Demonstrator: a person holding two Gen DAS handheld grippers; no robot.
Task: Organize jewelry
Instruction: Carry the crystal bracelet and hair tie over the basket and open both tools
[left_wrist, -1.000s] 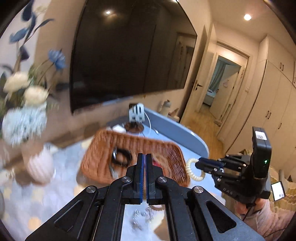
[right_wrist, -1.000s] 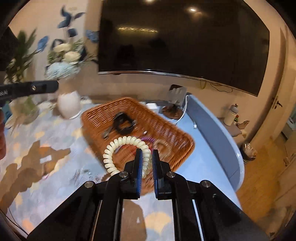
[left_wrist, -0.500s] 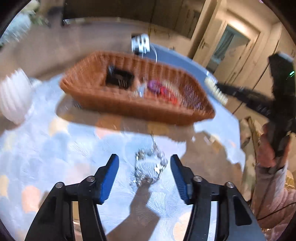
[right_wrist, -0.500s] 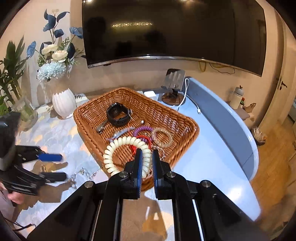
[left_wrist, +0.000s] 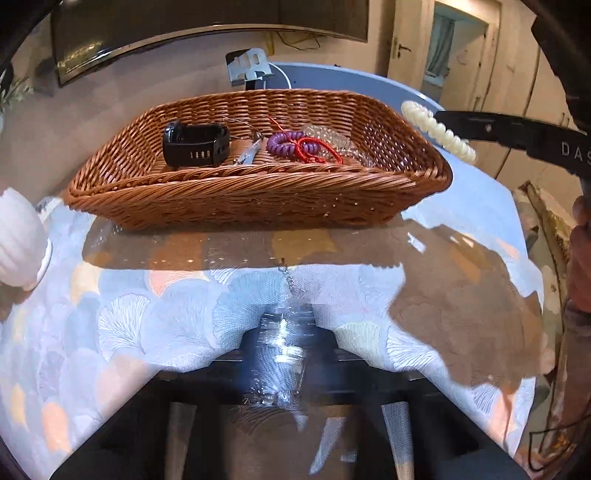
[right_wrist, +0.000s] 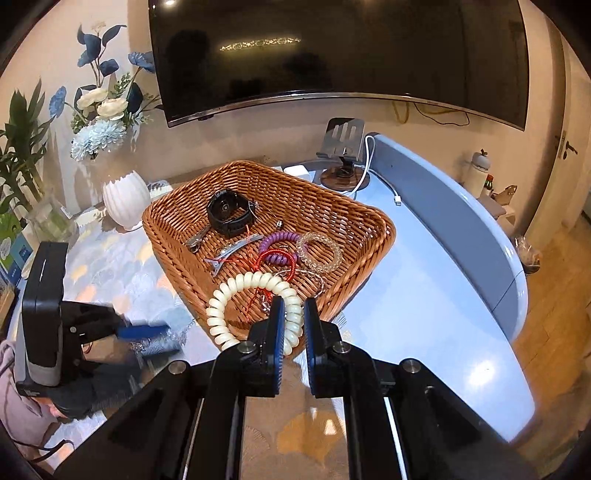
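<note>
Right gripper pinches cream spiral bracelet over wicker basket near rim. Left gripper low on counter, straddling silver chain; blurred, jaw gap unclear.

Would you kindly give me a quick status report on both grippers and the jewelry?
Right gripper shut on cream spiral hair tie, over brown wicker basket near edge. Left gripper down around silver chain on table; jaw state unclear. Nothing blocking.

wall: beige | TV: wall-mounted | floor: wood | door: open
</note>
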